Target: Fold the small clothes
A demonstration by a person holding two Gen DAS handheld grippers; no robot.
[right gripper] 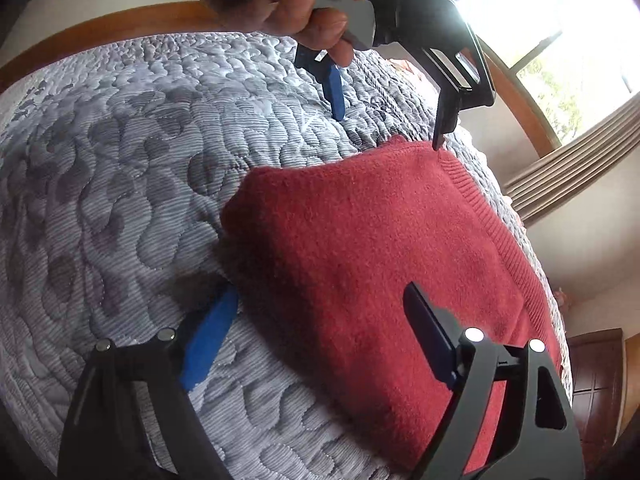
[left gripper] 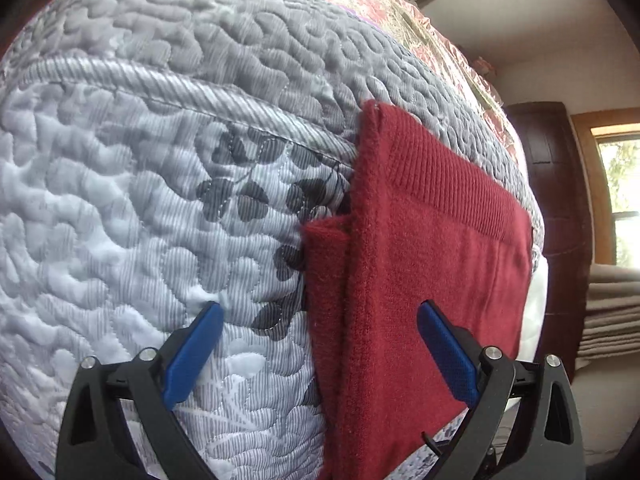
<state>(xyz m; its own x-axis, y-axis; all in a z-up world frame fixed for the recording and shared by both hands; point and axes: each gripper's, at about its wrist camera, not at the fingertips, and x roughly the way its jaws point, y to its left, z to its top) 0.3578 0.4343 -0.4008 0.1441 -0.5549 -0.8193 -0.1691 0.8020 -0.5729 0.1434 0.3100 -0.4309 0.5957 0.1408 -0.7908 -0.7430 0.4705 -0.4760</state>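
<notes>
One folded red sweater point(left gripper: 420, 280), two open tongs point(right gripper: 320, 336)

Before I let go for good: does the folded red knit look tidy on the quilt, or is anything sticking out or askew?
Mostly tidy. The red knit lies flat on the quilt, but in the left wrist view one under layer pokes out past the folded edge, so that side is not flush. Both grippers, left and right, are open and holding nothing.

Both grippers are spread wide. The left gripper point(left gripper: 320, 320) points downward, held by a hand point(right gripper: 288, 4); the right gripper point(right gripper: 324, 308) faces it.
</notes>
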